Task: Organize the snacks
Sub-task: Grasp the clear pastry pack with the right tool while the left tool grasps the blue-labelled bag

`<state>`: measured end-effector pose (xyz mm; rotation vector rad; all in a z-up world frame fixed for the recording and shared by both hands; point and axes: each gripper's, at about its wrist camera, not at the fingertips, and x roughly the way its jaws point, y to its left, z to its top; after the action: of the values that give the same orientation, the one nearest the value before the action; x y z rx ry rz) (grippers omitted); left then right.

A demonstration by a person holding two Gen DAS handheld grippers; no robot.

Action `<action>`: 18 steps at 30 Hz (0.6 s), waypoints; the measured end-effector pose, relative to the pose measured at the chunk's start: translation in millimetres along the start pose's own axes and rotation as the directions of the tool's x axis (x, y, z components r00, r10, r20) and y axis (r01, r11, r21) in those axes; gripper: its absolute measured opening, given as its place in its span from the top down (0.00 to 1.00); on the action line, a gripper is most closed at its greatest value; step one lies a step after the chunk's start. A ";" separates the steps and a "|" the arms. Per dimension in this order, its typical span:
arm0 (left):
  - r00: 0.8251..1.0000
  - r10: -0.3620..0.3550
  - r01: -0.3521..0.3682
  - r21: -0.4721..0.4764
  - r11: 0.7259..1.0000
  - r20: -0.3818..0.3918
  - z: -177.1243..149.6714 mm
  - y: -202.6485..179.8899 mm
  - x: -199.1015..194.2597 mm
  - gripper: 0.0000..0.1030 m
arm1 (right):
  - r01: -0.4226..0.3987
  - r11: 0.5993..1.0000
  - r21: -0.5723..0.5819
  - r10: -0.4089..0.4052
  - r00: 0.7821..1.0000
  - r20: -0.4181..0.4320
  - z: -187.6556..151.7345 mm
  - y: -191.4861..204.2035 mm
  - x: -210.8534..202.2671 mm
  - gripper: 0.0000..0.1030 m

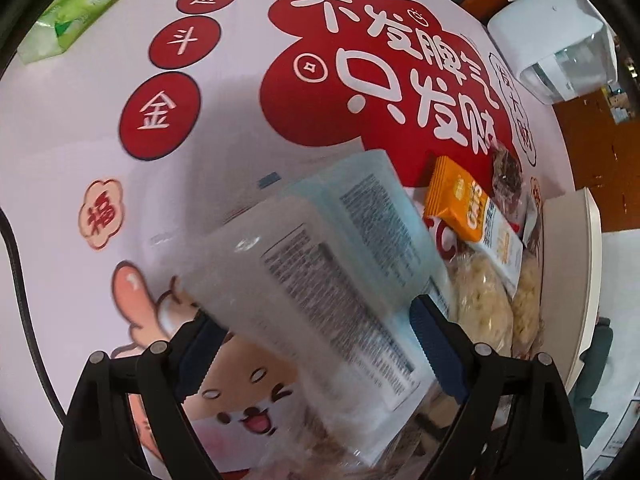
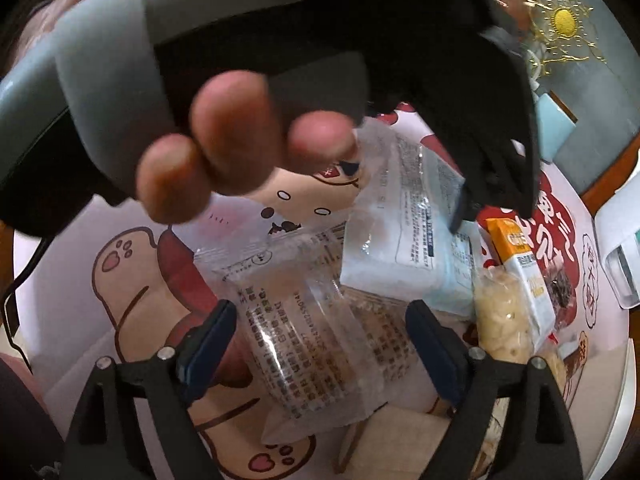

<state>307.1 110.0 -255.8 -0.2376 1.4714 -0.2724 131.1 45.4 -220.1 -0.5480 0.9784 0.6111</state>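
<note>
Currently left gripper (image 1: 320,344) clamped on pale blue packet (image 1: 336,248), long axis near-left to far-right; right gripper (image 2: 320,344) apart over clear wrapper (image 2: 320,344).

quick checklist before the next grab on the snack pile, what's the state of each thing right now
1. Left gripper jaws wide: ok, the pale blue packet lies between its pads.
2. Left pads pressing the packet: cannot tell, the picture is blurred.
3. Right gripper jaws open: ok, the pads stand clear of the clear wrapper between them.
4. Right view clear: not ok, the hand holding the left gripper blocks the upper part.
5. Orange oat bar reachable: ok, it lies on top of the pile.
6. Green tissue pack out of the way: ok, far corner.
</note>
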 end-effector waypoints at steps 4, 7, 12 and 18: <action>0.999 0.027 -0.027 0.008 1.000 0.023 6.2 -10.2 5.2 0.13 | -0.029 0.999 0.013 0.030 0.999 -0.018 4.8 -1.4 8.8 0.10; 0.998 0.040 -0.041 0.021 0.999 0.051 8.4 -14.0 4.2 0.16 | -0.046 0.998 0.034 0.047 0.999 -0.021 7.4 -3.7 10.8 0.10; 0.995 0.029 -0.036 0.069 0.997 0.099 8.8 -20.6 -3.1 0.39 | -0.072 0.994 0.085 0.075 0.997 -0.029 9.2 -14.1 12.6 0.14; 0.992 0.004 -0.013 0.075 0.997 0.126 8.2 -14.8 -16.0 0.67 | -0.087 0.986 0.140 0.093 0.995 -0.035 5.1 -22.0 7.6 0.22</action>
<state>313.5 101.1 -235.3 -0.1838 1.3344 -0.3005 152.6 35.0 -221.2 -0.3967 1.0806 0.6094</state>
